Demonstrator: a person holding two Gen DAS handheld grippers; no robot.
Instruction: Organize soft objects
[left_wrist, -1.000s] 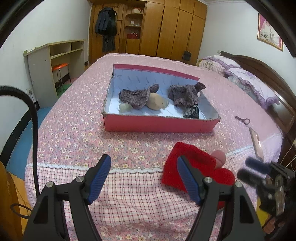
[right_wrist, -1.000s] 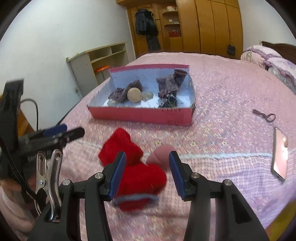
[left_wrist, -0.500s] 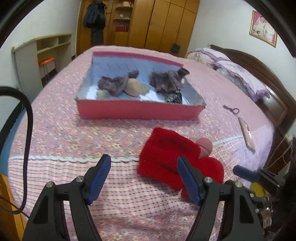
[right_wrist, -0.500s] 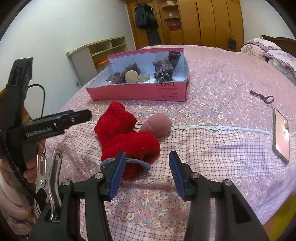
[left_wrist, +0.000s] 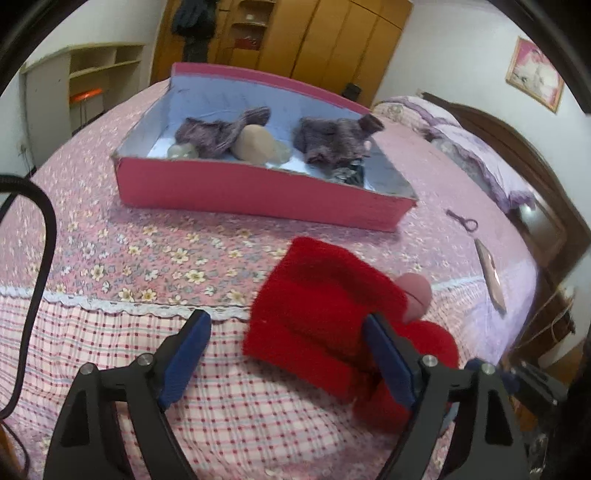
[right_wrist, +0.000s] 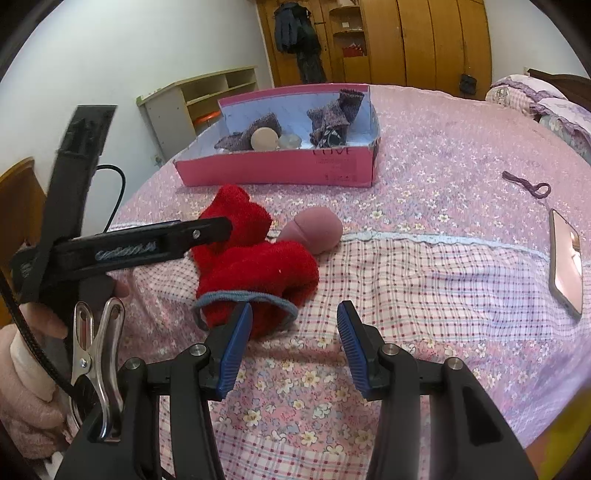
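Red fleece, limp and light, near the bed's front edge ahead of the pink box.

Left to right: our left gripper (left_wrist: 284, 354) stands wide, one pad over bare bedspread (left_wrist: 110, 258), the other against the red sock (left_wrist: 317, 306); our right gripper (right_wrist: 293, 341) is also wide, holding nothing, its left pad touching the blue-trimmed cuff (right_wrist: 243, 297). We judge the sock will sag and bunch (no slip), so pinch a thick fold; the pink ball (right_wrist: 317, 229) beside it looks squashy. The box (left_wrist: 258, 192) lies beyond.

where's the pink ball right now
The pink ball lies on the bedspread, touching the far right side of the red sock, between it and the pink box; neither tongs hold it.
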